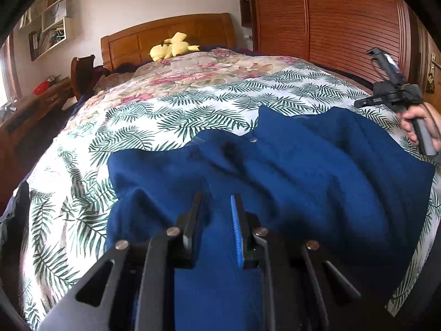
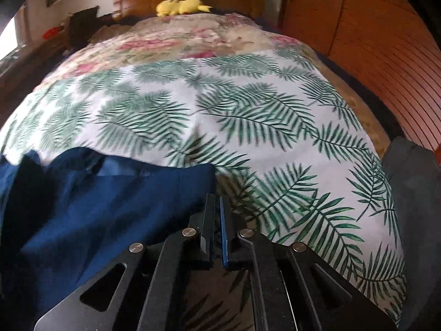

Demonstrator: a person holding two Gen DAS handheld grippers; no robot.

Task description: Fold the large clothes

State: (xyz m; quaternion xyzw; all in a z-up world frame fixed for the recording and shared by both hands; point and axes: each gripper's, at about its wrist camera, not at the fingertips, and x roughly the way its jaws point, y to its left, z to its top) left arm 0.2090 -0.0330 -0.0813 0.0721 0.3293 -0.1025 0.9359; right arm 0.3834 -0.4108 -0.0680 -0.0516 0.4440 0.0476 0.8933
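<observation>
Blue garment (image 1: 289,171): spread rumpled on the bed (image 1: 171,115), ready for folding; left hand-held gripper (image 1: 217,207) pinches its near edge; right hand-held gripper (image 2: 217,207) closed, apparently nipping the garment's corner.

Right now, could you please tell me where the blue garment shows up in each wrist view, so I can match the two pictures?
Left wrist view: the blue garment fills the lower centre and right, spread on the leaf-print sheet.
Right wrist view: the blue garment lies at lower left, its edge ending just left of the gripper.
Shared landmark: the yellow plush toy by the headboard.
</observation>
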